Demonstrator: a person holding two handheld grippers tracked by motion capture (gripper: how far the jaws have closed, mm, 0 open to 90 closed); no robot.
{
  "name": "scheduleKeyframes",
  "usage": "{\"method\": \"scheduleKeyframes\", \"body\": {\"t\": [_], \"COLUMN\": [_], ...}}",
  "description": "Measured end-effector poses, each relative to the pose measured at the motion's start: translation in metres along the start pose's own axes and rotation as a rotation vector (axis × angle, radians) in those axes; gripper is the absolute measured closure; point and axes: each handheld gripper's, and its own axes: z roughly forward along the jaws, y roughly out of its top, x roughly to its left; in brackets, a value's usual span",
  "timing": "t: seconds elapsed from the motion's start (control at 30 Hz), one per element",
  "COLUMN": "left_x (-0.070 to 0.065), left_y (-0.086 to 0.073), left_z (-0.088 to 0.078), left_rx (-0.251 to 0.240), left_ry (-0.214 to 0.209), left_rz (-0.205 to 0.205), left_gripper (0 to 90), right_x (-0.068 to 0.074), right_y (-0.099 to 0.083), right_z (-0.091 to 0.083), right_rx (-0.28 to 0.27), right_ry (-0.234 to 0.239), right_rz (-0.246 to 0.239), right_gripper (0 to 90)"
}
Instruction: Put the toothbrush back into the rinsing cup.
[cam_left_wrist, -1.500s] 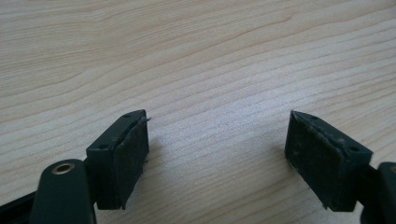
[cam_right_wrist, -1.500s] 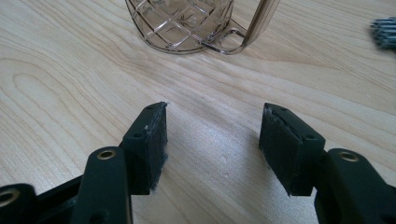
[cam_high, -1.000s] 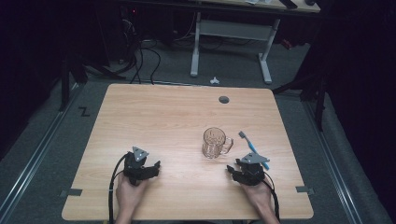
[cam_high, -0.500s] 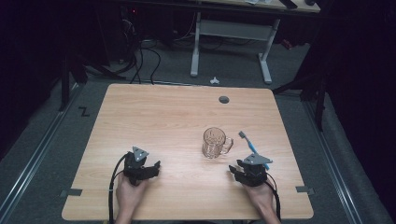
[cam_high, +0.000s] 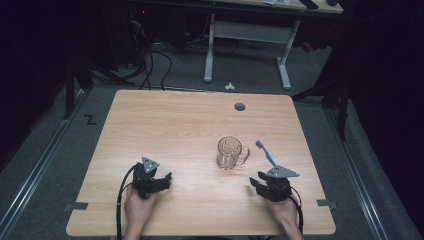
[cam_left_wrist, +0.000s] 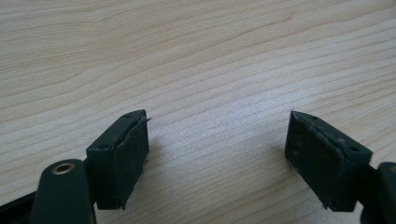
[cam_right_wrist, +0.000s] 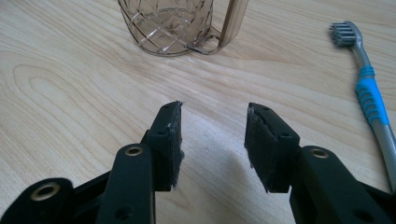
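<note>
Toothbrush (cam_right_wrist: 369, 88) handle end cut off

Dim room; grey carpet (cam_high: 60, 150); white-legged desk (cam_high: 247, 35) behind; cables (cam_high: 150, 60).

I note the table (cam_high: 190, 125): pale wood-grain top, smooth, matt. Glass mug (cam_right_wrist: 170, 23): clear amber-tinted, cut diamond pattern, glossy. Toothbrush (cam_right_wrist: 369, 93): grey and blue plastic, ribbed grip. Right gripper (cam_right_wrist: 212, 140): matt black plastic, rough dark pads.
</note>
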Motion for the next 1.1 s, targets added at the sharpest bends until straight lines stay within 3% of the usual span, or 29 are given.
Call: {"method": "scheduleKeyframes", "body": {"t": [0.8, 1.1], "left_x": [0.0, 0.0], "left_y": [0.0, 0.0], "left_z": [0.0, 0.0], "left_rx": [0.0, 0.0], "left_ry": [0.0, 0.0], "left_rz": [0.0, 0.0], "left_gripper": [22.2, 22.2], "right_x": [-0.014, -0.024], "right_y": [-0.009, -0.011], "right_z": [-0.015, -0.022], "right_rx": [-0.012, -0.014], "right_ry": [-0.019, -0.035], "right_rz": [0.024, 0.055], "right_gripper": [60.4, 61.8]}}
